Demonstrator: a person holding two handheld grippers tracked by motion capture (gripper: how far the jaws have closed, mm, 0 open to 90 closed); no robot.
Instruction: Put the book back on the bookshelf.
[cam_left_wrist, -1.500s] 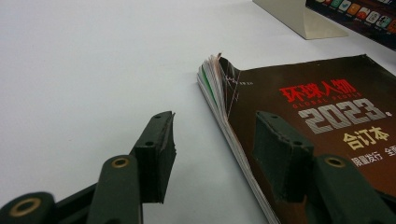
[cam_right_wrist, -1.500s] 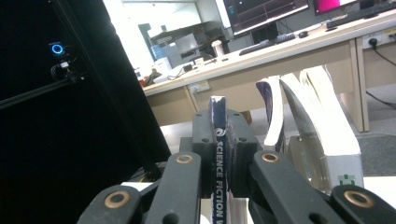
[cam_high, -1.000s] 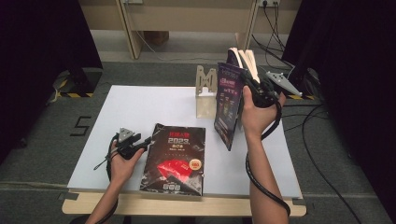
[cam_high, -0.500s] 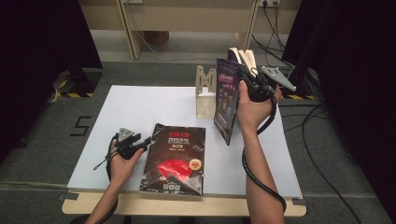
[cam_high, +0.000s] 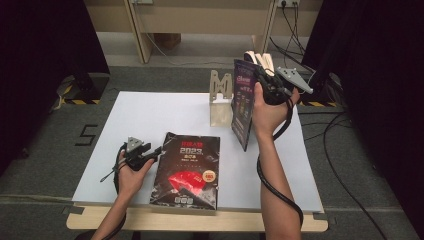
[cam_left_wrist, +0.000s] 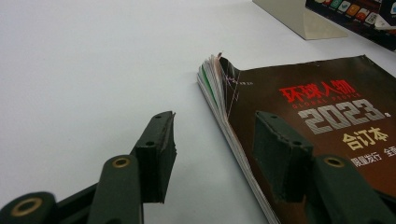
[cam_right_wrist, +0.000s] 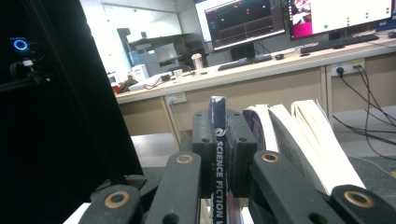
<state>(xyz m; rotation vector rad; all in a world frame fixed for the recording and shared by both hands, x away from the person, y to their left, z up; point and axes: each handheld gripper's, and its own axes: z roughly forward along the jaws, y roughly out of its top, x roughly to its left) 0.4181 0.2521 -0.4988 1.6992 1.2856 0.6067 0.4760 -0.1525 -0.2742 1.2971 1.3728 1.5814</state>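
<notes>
A black magazine (cam_high: 186, 170) with a red graphic and "2023" on its cover (cam_left_wrist: 327, 121) lies flat near the table's front edge. My left gripper (cam_high: 151, 153) (cam_left_wrist: 217, 135) is open at its upper left corner. One jaw hovers over the bare table and the other over the cover, so the curled page edge lies between them. At the back right, my right gripper (cam_high: 264, 82) (cam_right_wrist: 218, 135) is shut on the spine of a dark blue book (cam_high: 244, 102) (cam_right_wrist: 218, 168). That book stands upright next to a wooden bookend (cam_high: 221, 97).
Pale-paged books (cam_high: 261, 60) (cam_right_wrist: 299, 135) lean just behind the held one. The white table (cam_high: 150, 115) has bare room at its left and middle. Cables lie on the floor to the right, and a desk with monitors (cam_right_wrist: 243, 21) stands beyond.
My right hand with the upright book has shifted slightly to the left. The left gripper and the magazine have stayed where they were.
</notes>
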